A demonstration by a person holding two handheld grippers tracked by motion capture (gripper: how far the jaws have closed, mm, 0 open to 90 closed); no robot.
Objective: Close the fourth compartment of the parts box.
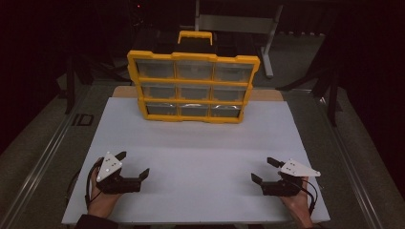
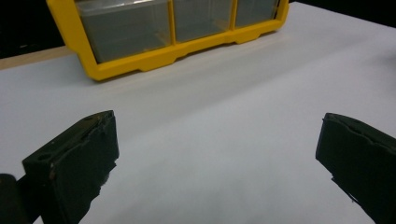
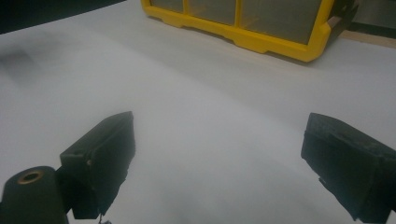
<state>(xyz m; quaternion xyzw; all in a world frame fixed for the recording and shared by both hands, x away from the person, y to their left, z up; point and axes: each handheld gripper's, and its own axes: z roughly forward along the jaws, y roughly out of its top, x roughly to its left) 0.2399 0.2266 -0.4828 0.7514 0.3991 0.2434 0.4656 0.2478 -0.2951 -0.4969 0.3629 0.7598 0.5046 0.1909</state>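
Observation:
A yellow organiser case [image 1: 193,85] with clear drawer fronts and a top handle stands upright at the far side of the white table [image 1: 196,157]. My left gripper [image 1: 133,165] rests near the front left corner, held by a hand, jaws wide apart with nothing between them. My right gripper [image 1: 265,170] sits near the front right corner, also open and empty. In the left gripper view the case [image 2: 163,32] is ahead across bare table, beyond my left gripper [image 2: 219,154]. The right gripper view has the case [image 3: 252,23] ahead to the right of my right gripper [image 3: 219,163].
A metal frame [image 1: 239,24] stands behind the table in the dark. Grey floor and rails [image 1: 43,157] flank the table on both sides. Bare white surface lies between the grippers and the case.

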